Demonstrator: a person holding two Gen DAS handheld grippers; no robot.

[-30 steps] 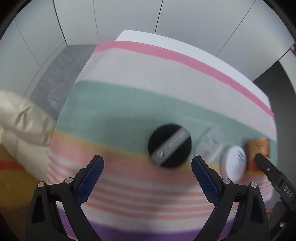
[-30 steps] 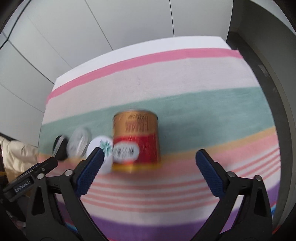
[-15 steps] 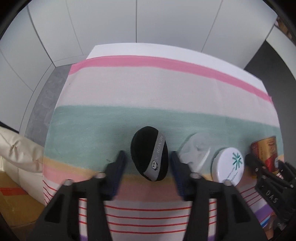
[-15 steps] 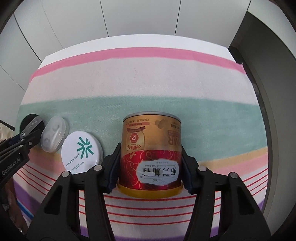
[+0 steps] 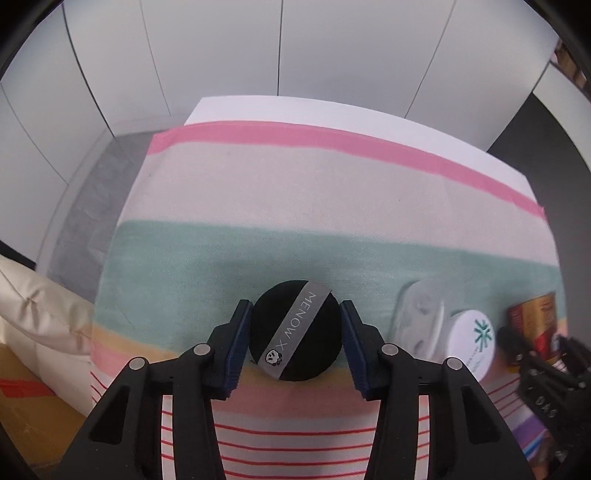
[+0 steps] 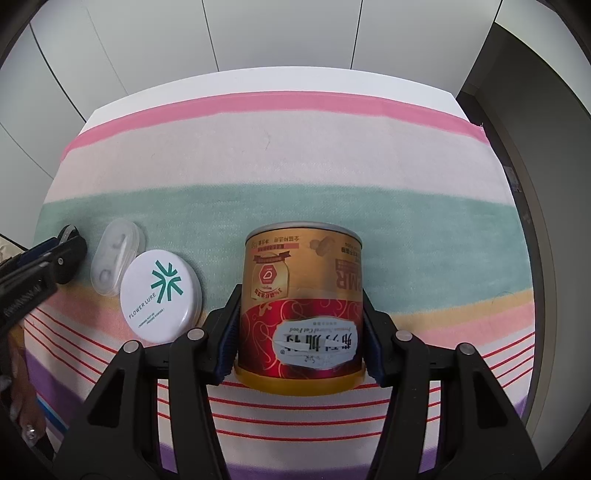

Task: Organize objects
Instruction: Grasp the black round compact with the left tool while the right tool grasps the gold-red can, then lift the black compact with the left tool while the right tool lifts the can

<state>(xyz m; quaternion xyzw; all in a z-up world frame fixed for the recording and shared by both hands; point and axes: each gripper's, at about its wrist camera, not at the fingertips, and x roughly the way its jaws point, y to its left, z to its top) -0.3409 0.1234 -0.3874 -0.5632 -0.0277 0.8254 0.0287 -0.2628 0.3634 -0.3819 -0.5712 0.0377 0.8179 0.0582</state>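
My left gripper (image 5: 295, 328) is shut on a black round powder puff (image 5: 295, 330) with a grey "MENOW" band, over the striped cloth (image 5: 295, 206). My right gripper (image 6: 301, 325) is shut on a gold and red can (image 6: 301, 302), which stands upside down on the cloth. Between them lie a white round "FLOWER LURE" compact (image 6: 161, 295) and a clear plastic case (image 6: 116, 254). The compact (image 5: 471, 343), the case (image 5: 421, 317) and the can (image 5: 533, 317) also show at the right of the left wrist view.
White wall panels (image 6: 295, 33) stand behind the table's far edge. A cream padded jacket (image 5: 40, 314) and a cardboard box (image 5: 33, 402) sit left of the table. A dark floor gap (image 6: 528, 147) runs along the right side.
Both grippers went from wide open to shut, the left on the puff and the right on the can. The puff has turned flatter between the left pads.
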